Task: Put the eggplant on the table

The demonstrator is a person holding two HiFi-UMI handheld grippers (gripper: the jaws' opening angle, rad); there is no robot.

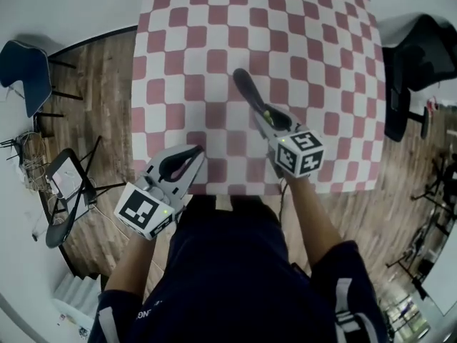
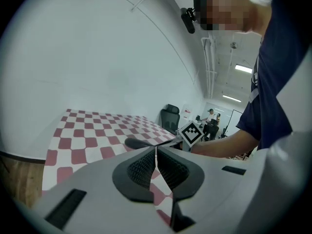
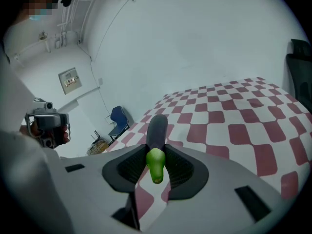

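Holding the eggplant [image 1: 247, 88] by its green stem over the table's [image 1: 214, 20] near edge, the right gripper [image 1: 270, 118] is mid-placement; left gripper's [image 1: 194, 153] jaws meet, empty. Next: lower it gently, then release.

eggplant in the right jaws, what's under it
Only the red-and-white checked tablecloth shows beneath the dark purple eggplant, held at its green stem by the right gripper. The squares directly below it are covered.
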